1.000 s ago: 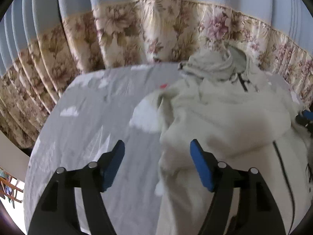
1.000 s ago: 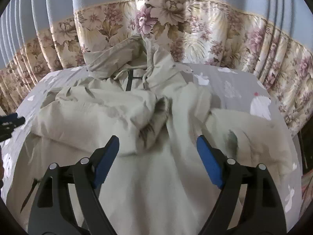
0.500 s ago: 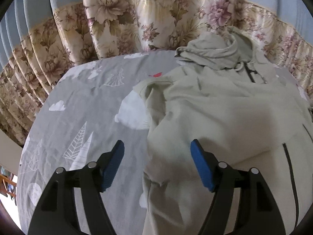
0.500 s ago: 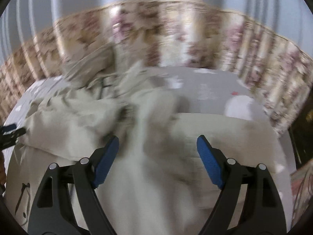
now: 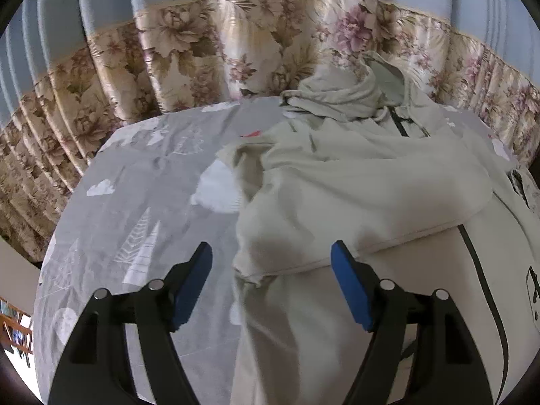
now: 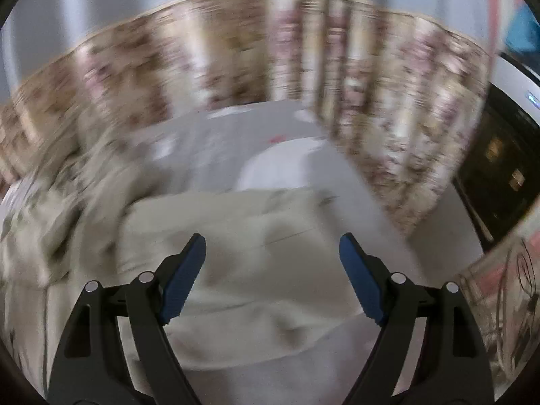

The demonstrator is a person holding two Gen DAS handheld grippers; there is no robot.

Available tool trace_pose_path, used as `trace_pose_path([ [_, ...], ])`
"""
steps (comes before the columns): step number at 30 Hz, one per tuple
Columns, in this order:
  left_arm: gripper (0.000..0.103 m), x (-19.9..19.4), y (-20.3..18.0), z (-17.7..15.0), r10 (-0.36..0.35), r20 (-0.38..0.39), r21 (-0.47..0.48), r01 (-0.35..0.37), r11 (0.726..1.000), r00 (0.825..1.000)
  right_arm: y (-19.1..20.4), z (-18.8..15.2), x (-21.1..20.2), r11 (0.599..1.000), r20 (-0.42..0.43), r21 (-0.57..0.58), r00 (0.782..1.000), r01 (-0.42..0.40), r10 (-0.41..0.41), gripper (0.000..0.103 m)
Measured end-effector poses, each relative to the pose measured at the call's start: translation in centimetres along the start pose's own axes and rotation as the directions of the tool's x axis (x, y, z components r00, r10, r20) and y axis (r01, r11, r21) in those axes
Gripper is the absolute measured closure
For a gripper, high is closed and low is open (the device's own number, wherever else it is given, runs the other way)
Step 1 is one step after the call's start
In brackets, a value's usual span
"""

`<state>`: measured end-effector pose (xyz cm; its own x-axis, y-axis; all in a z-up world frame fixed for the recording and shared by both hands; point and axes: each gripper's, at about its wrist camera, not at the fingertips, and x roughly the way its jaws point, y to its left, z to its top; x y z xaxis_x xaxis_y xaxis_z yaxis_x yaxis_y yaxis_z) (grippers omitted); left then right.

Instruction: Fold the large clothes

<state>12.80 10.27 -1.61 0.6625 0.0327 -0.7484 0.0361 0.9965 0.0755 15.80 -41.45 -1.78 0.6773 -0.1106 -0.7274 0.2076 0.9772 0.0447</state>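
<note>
- Left wrist view: the left gripper hangs with its blue-padded fingers spread wide and empty, over the left edge of a pale hooded jacket that lies on a grey printed bed sheet.
- Across the jacket's body a sleeve is laid, its seamed edge running just beyond the fingers; the hood bunches at the far end against a floral curtain.
- Handling, as a judgement: the cloth looks soft, light and limp, so it will sag and drag when lifted; a pinch on a seam or hem near the edge should hold better than one on the loose middle.
- Right wrist view: the right gripper is also spread wide with nothing between the fingers, above a flat fold of the jacket.
- Hard to read: this view is heavily smeared by motion, so creases and edges are unclear; the jacket's near hem is cut off in both views.
</note>
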Motion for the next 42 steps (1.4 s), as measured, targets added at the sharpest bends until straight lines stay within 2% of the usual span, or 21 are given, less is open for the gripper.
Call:
trace_pose_path([
  [2, 0.03, 0.0, 0.3, 0.0, 0.002, 0.0, -0.009, -0.002, 1.0, 1.0, -3.0, 0.7, 1.5, 0.999, -0.032, 0.045, 0.999, 0.014, -0.013, 0.024],
  [5, 0.03, 0.2, 0.5, -0.1, 0.003, -0.003, -0.023, -0.003, 1.0, 1.0, -5.0, 0.8, 3.6, 0.999, -0.093, 0.054, 0.996, 0.003, 0.003, 0.037],
  [6, 0.03, 0.3, 0.6, -0.1, -0.002, -0.005, -0.034, 0.002, 0.999, 1.0, -5.4, 0.6, 4.1, 0.998, -0.11, 0.061, 0.994, -0.001, 0.008, 0.037],
  [8, 0.029, 0.6, 0.7, -0.2, -0.012, -0.012, -0.055, 0.011, 0.998, 1.0, -5.3, 0.0, 4.8, 0.995, -0.137, 0.063, 0.987, -0.079, 0.087, 0.038],
  [11, 0.028, 1.0, 0.5, -0.2, -0.031, -0.022, -0.071, 0.03, 0.997, 0.999, -3.8, -0.6, 5.2, 0.988, -0.161, 0.011, 0.975, -0.157, 0.156, 0.041],
  [12, 0.028, 1.1, 0.3, -0.1, -0.032, -0.026, -0.069, 0.031, 0.997, 0.999, -3.1, -0.9, 5.2, 0.983, -0.172, -0.01, 0.969, -0.182, 0.178, 0.045],
  [13, 0.028, 1.1, 0.2, 0.0, -0.035, -0.026, -0.067, 0.033, 0.997, 0.999, -2.4, -1.2, 5.4, 0.981, -0.181, -0.035, 0.967, -0.188, 0.179, 0.057],
  [14, 0.028, 1.1, 0.0, 0.1, -0.04, -0.024, -0.068, 0.038, 0.997, 0.999, -1.9, -1.3, 5.4, 0.983, -0.182, -0.06, 0.97, -0.171, 0.158, 0.08],
  [15, 0.028, 1.1, 0.0, 0.2, -0.041, -0.023, -0.069, 0.04, 0.997, 0.999, -1.7, -1.2, 5.3, 0.987, -0.169, -0.077, 0.978, -0.141, 0.126, 0.091],
  [17, 0.028, 1.0, -0.1, 0.4, -0.04, -0.02, -0.07, 0.039, 0.997, 0.999, -2.7, -0.5, 4.8, 0.989, -0.146, -0.026, 0.979, -0.146, 0.14, 0.098],
  [20, 0.028, 0.8, -0.1, 0.6, -0.032, -0.013, -0.066, 0.031, 0.997, 0.999, -4.6, 0.7, 3.3, 0.998, -0.072, -0.012, 0.996, -0.061, 0.06, 0.098],
  [22, 0.028, 0.7, 0.0, 0.6, -0.031, -0.011, -0.069, 0.03, 0.997, 0.999, -5.9, 1.5, 2.5, 0.997, -0.021, -0.038, 0.998, 0.065, -0.066, 0.098],
  [23, 0.028, 0.7, 0.1, 0.7, -0.03, -0.011, -0.069, 0.029, 0.997, 0.999, -6.6, 1.8, 2.4, 0.994, -0.01, -0.039, 0.995, 0.098, -0.099, 0.098],
  [25, 0.028, 0.8, 0.0, 0.7, -0.03, -0.013, -0.067, 0.029, 0.997, 0.999, -8.0, 2.2, 2.6, 0.99, -0.011, -0.029, 0.99, 0.141, -0.141, 0.098],
  [29, 0.028, 0.8, -0.2, 0.6, -0.036, -0.016, -0.065, 0.035, 0.997, 0.999, -7.9, 1.5, 4.0, 0.982, -0.05, -0.078, 0.983, 0.172, -0.176, 0.098],
  [31, 0.028, 0.8, -0.3, 0.6, -0.036, -0.016, -0.058, 0.035, 0.998, 0.999, -7.9, 0.8, 4.9, 0.984, -0.078, -0.065, 0.982, 0.168, -0.173, 0.097],
  [33, 0.028, 0.8, -0.4, 0.6, -0.033, -0.017, -0.05, 0.032, 0.998, 0.999, -8.0, 0.0, 5.4, 0.988, -0.095, -0.041, 0.984, 0.147, -0.15, 0.088],
  [34, 0.028, 0.8, -0.3, 0.5, -0.033, -0.015, -0.048, 0.032, 0.998, 0.999, -8.1, -0.1, 5.5, 0.988, -0.09, -0.035, 0.984, 0.152, -0.154, 0.072],
  [35, 0.028, 0.7, -0.3, 0.5, -0.032, -0.014, -0.048, 0.031, 0.998, 0.999, -8.2, -0.1, 5.2, 0.987, -0.082, -0.027, 0.984, 0.159, -0.161, 0.05],
  [36, 0.028, 0.7, -0.2, 0.6, -0.03, -0.014, -0.048, 0.029, 0.998, 0.999, -8.3, -0.2, 4.7, 0.987, -0.067, -0.017, 0.985, 0.158, -0.159, 0.043],
  [42, 0.028, 0.7, -0.6, 0.7, -0.04, -0.005, -0.053, 0.039, 0.998, 0.999, -6.8, -0.1, 0.8, 0.998, 0.013, -0.002, 0.998, 0.067, -0.067, 0.041],
])
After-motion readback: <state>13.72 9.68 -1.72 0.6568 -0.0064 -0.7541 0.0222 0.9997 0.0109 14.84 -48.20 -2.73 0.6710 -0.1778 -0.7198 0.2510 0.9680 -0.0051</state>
